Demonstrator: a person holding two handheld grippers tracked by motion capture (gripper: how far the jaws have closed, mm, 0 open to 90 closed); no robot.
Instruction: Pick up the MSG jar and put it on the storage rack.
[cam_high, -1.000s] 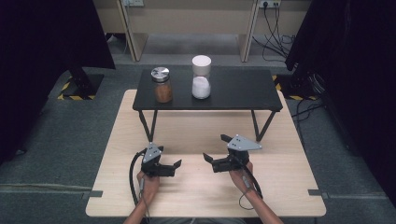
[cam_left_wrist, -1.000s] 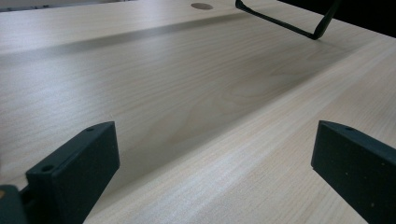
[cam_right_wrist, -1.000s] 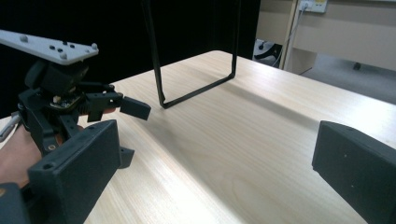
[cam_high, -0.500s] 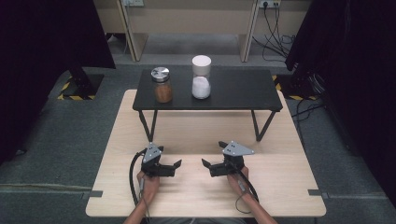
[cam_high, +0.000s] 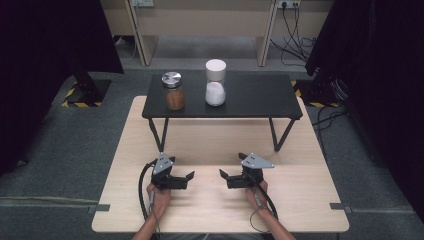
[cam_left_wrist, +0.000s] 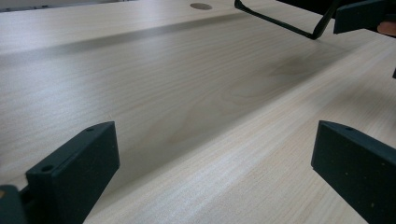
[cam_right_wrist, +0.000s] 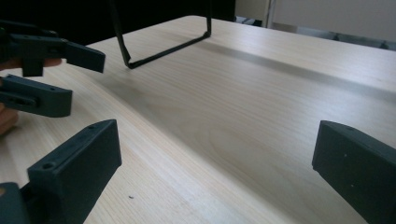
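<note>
Both hand-held grippers, left (cam_high: 189, 176) & right (cam_high: 224, 175), rest low on table (cam_high: 210, 142), jaws wide apart, holding nothing, tips facing. Prob. ready pose. Brown jar (cam_high: 174, 91) & white jar (cam_high: 215, 83) well ahead on black stand (cam_high: 250, 97).

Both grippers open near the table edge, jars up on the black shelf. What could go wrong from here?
1. The brown-filled jar and the white hourglass-shaped container stand close together on the raised black shelf; an open gripper going for one may bump the other.
2. Both look tall and narrow, so a sideways nudge might tip them off the shelf.
3. The left gripper and right gripper point at each other with jaws apart, and could clash if both move inward.
</note>
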